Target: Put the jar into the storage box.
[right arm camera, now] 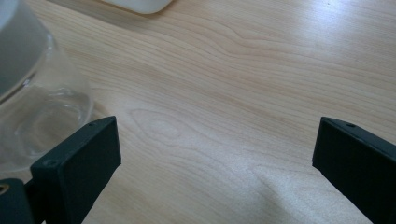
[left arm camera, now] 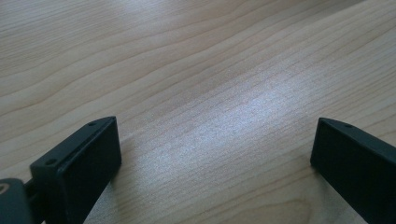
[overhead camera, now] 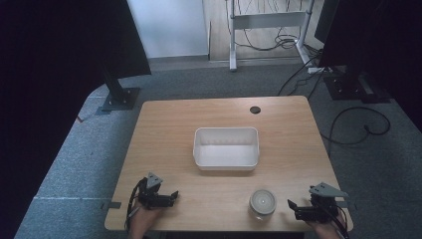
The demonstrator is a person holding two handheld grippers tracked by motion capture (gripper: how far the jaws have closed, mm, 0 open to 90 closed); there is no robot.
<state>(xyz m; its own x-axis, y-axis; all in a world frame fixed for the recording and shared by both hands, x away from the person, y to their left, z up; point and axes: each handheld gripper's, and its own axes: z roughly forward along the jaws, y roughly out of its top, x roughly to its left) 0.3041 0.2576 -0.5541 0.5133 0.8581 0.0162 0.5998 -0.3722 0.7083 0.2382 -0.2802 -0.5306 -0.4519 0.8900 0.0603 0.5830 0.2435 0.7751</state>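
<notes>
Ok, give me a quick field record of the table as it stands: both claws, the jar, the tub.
left claw: open, low over bare wood at the near left, holding nothing
right claw: open, near right edge, beside the jar, not touching it
jar: clear glass, pale lid, upright, near edge
tub: white, rectangular, empty, mid-table beyond the jar
table: light wood

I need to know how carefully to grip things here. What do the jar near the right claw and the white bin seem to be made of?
The jar looks like clear glass or hard clear plastic: the wood grain shows through its glossy wall in the right gripper view. Its pale lid's material is unclear. The white bin looks like matte moulded plastic, with thin walls and rounded corners.
</notes>
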